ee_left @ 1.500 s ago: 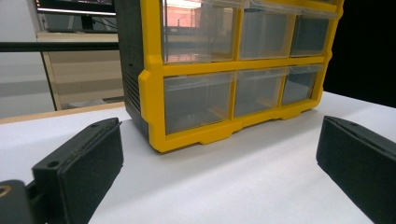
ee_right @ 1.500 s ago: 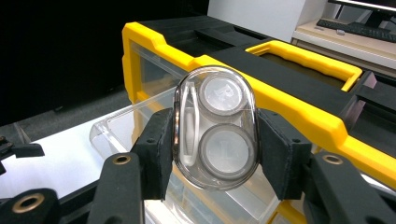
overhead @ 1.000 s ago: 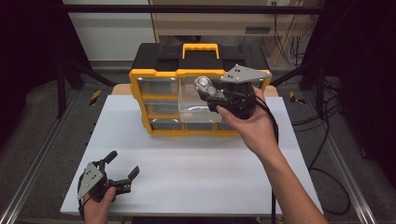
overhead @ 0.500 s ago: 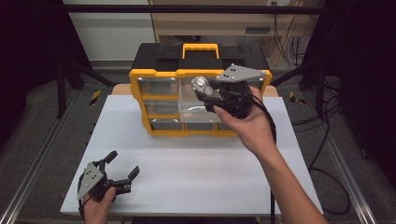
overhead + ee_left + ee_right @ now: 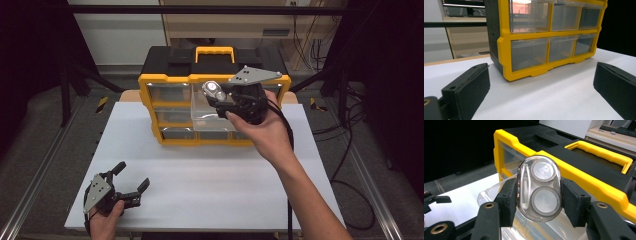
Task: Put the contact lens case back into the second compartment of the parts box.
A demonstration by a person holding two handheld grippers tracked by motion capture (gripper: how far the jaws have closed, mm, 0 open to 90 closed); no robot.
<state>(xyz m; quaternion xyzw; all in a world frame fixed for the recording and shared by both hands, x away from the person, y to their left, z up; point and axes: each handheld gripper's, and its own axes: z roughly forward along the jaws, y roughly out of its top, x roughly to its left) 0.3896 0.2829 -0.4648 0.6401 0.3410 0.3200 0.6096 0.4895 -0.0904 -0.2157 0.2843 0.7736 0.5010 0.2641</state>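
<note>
Right tool (image 5: pixel 538 192) grips lens case (image 5: pixel 539 188) above open drawer (image 5: pixel 212 114)

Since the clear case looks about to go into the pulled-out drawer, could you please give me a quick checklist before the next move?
1. Right tool shut on clear case, pads on both sides: ok.
2. Drawer pulled out of the organizer: ok.
3. Case above the drawer: ok.
4. Drawer empty: cannot tell.
5. Left tool open, low on the table, away from the organizer: ok.
</note>
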